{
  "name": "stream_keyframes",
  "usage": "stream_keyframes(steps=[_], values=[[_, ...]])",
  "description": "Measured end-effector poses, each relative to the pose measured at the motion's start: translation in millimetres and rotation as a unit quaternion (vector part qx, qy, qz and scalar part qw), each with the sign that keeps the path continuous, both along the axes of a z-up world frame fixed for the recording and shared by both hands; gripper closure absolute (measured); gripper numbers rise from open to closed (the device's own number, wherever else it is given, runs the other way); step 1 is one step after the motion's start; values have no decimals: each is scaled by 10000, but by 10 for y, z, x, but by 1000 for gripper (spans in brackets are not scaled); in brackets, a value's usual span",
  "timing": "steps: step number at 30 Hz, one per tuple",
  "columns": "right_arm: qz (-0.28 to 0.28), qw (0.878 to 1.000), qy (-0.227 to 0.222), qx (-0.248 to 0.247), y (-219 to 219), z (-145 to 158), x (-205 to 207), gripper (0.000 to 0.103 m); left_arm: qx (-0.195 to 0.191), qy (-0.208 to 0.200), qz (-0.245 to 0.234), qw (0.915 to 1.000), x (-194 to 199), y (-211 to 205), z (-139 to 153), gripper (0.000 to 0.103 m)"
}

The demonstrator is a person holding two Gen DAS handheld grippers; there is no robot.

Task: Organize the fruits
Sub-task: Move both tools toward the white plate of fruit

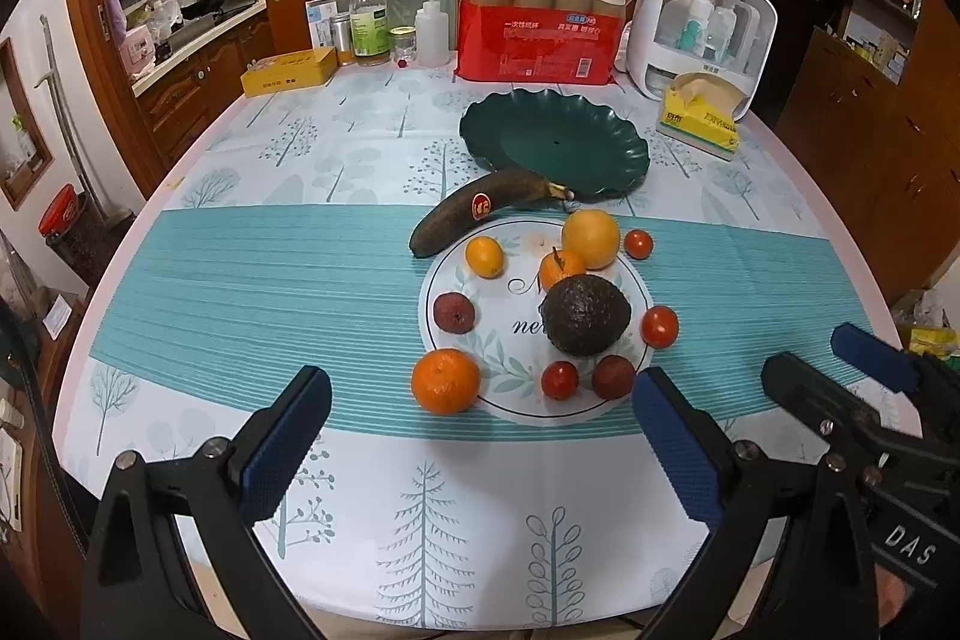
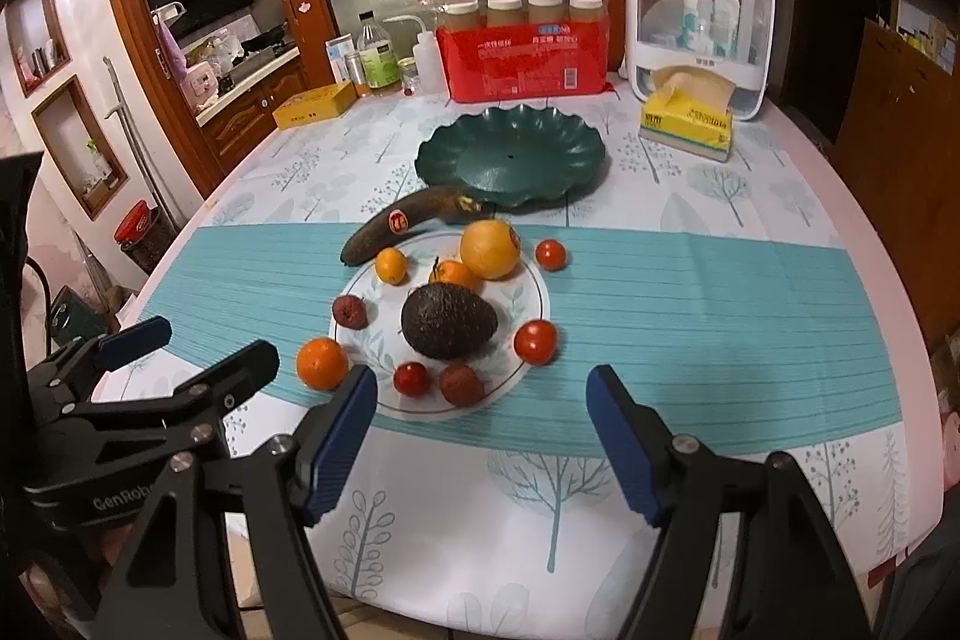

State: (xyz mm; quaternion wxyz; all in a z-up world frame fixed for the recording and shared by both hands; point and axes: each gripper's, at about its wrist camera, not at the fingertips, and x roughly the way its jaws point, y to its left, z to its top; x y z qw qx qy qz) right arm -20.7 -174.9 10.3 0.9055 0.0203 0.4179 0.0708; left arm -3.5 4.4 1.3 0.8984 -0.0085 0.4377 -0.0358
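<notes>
Both grippers wide open, empty: left gripper, right gripper. Fruits clustered mid-frame on white round mat; tangerine just ahead of left, nearer arm. Green plate beyond.

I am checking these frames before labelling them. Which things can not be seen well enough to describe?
- Small orange: its lower part is hidden behind the avocado in both views.
- Green plate: in the left wrist view its near rim is covered by the banana.
- Red package: its print is too small to read.
- Right claw: in the left wrist view its body is cut by the right edge.
</notes>
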Motion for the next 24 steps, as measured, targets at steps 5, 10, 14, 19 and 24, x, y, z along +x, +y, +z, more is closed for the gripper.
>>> stream_keyframes(steps=[5, 10, 14, 19, 24], values=[[-15, 9999, -122, -51, -1, 123, 59, 30, 75, -109, 6, 9999, 60, 0, 88, 3], [-36, 9996, -254, -74, -47, 234, 148, 30, 128, -369, -76, 9992, 150, 0, 231, 3], [-50, 9995, -295, -119, -78, 285, 231, 30, 111, -517, -107, 9985, 227, 12, 282, 3], [-25, 9997, -172, -161, -96, 181, 337, 30, -40, -196, -125, 9997, 365, 66, 159, 3], [83, 9996, -6, -260, -66, -69, 424, 30, 82, 33, -261, 9996, 472, 25, -104, 3]])
